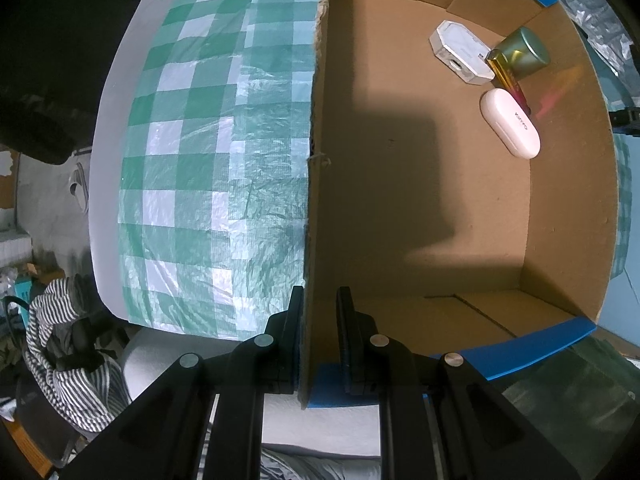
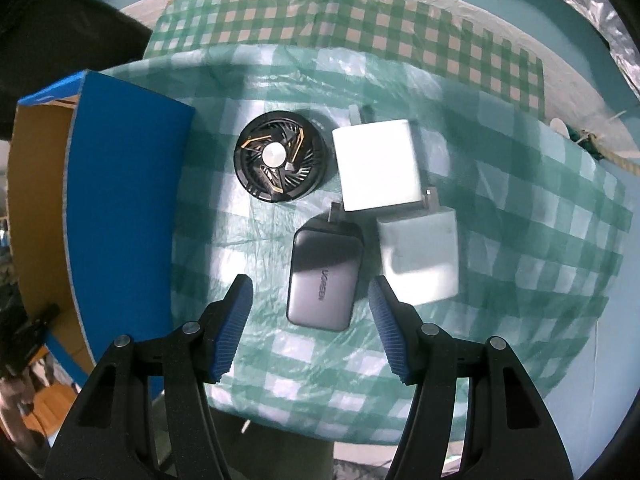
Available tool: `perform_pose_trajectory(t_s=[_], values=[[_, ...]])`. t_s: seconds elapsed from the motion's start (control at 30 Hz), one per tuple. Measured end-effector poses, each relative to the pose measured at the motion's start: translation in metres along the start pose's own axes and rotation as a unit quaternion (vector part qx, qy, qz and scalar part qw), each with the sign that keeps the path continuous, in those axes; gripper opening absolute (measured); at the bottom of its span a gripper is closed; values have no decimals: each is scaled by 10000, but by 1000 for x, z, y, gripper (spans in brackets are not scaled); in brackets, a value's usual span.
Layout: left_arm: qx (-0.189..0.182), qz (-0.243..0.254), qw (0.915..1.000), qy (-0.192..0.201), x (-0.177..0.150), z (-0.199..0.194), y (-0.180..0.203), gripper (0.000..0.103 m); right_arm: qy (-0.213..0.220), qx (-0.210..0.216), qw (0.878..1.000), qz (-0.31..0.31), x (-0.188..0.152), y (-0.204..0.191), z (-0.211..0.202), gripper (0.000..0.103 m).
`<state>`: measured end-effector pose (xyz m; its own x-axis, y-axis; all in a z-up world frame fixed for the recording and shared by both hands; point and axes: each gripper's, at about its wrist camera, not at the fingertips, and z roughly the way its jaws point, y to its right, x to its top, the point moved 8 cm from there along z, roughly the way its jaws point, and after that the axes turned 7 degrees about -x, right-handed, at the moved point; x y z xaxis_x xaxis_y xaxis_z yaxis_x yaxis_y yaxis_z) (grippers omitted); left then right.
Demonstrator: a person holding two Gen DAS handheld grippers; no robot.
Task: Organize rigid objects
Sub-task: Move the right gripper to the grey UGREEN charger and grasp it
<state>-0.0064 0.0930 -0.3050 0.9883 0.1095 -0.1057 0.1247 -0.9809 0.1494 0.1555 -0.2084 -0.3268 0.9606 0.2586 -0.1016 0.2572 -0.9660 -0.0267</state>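
A green checked cloth [image 2: 500,240] covers the table. On it, beside the cardboard box [image 1: 440,208], lie a grey charger [image 2: 324,280], two white chargers [image 2: 376,164] and a black fan [image 2: 280,160]. The left gripper [image 1: 319,332] clamps the box's wall; the right gripper [image 2: 310,320] hangs half-open above the grey charger.

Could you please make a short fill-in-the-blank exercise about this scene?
1. The left gripper is shut on the box's ____.
2. The right gripper hangs open over the ____ charger.
3. The black fan lies on the ____, outside the box.

Missing words: wall; grey; cloth
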Motion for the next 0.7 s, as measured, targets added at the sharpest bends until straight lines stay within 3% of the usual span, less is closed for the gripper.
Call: perform_pose_trajectory(t_s=[0.47, 0.7], values=[[-22, -43, 10000, 2, 1, 1, -4, 15, -104, -266, 9994, 180, 5, -4, 31, 61], [-38, -48, 10000, 8, -1, 1, -6, 15, -35, -513, 9979, 393, 6, 3, 42, 48]])
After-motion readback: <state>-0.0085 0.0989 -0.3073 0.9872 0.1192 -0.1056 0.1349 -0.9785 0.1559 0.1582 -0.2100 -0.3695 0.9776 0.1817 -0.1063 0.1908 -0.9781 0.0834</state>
